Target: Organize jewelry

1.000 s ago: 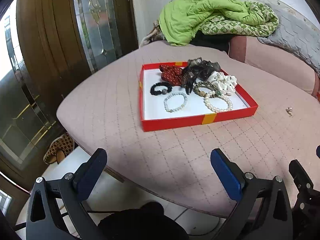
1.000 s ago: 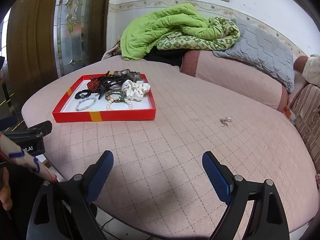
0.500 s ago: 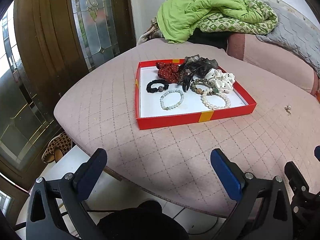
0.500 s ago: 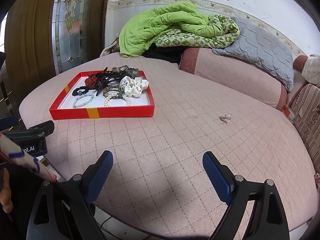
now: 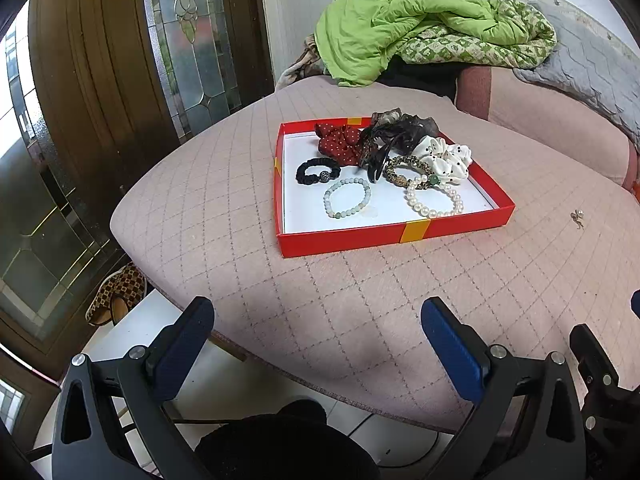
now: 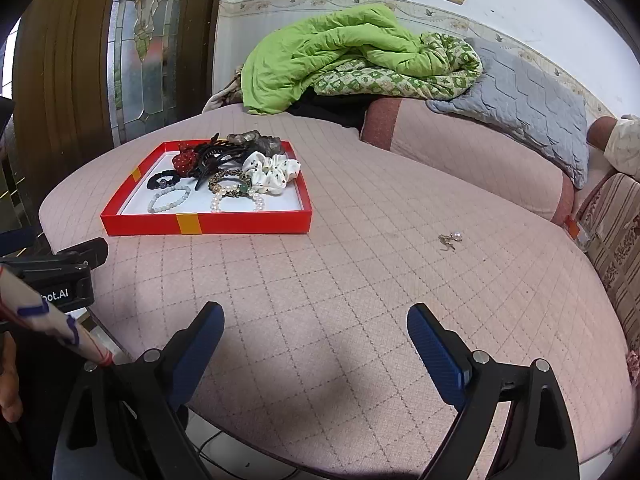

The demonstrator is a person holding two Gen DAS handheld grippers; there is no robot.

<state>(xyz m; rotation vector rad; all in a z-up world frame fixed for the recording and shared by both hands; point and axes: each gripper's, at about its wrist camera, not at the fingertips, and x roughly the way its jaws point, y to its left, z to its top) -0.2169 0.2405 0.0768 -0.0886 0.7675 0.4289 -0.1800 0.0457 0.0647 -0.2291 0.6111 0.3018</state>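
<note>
The pink quilted bed [image 6: 360, 280] carries everything, probably because its soft cover keeps small pieces from rolling. On it sits the red tray [image 5: 344, 240], which collects the jewelry: scrunchies and a dark hair clip [image 5: 384, 144] piled at the far side, then a pearl bracelet [image 5: 434, 202], a pale bead bracelet [image 5: 346, 202] and a black band [image 5: 318, 172] lying flat. The left gripper [image 5: 316, 344] and right gripper [image 6: 316, 344] both hover near the bed's edge, fingers wide apart and holding nothing. One small earring [image 6: 450, 239] lies alone, well apart from the tray, and likely should go there.
</note>
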